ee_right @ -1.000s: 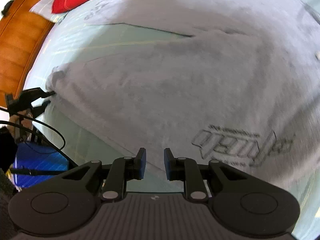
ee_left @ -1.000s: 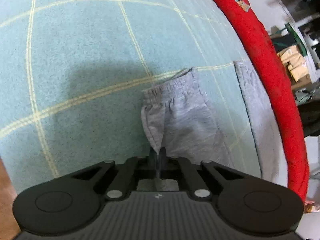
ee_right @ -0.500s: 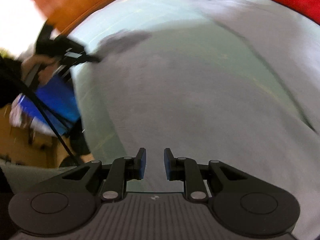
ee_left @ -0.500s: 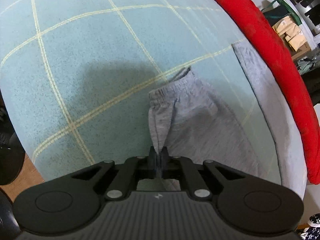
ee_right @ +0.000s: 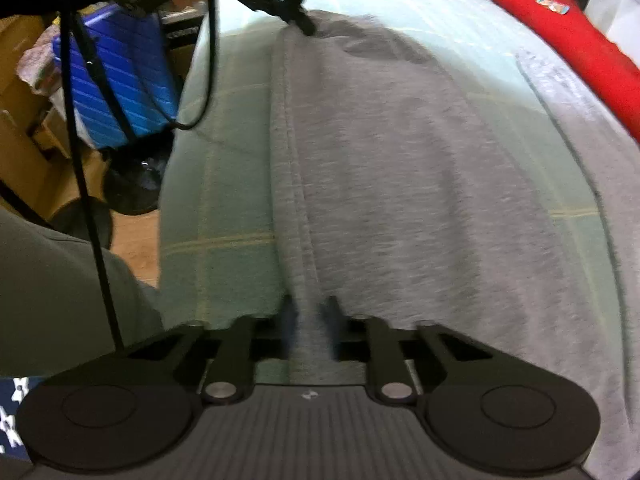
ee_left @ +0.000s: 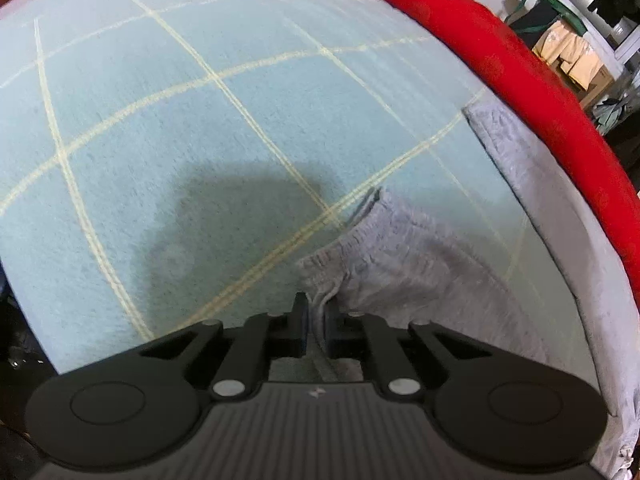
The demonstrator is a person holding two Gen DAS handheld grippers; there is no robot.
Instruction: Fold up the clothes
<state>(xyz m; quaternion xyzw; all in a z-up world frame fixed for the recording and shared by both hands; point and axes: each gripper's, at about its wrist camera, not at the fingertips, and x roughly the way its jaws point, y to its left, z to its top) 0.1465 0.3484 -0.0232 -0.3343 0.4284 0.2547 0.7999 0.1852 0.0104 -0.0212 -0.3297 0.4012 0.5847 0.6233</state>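
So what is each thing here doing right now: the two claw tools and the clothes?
Left gripper: fingers shut on the grey sweatpants' cuff.
Right gripper: fingers around a fabric edge; blurred, grip unclear.
Grey sweatpants: spread on the bed, unfolded.
Red blanket: bunched along the bed's edge.

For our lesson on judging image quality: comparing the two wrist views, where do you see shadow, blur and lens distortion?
Left wrist view: sharp; a dark shadow falls on the blue checked blanket, whose straight lines bow from the fisheye. Right wrist view: motion blur softens the grey garment and smears the right tongs; the blue case curves near the edge.
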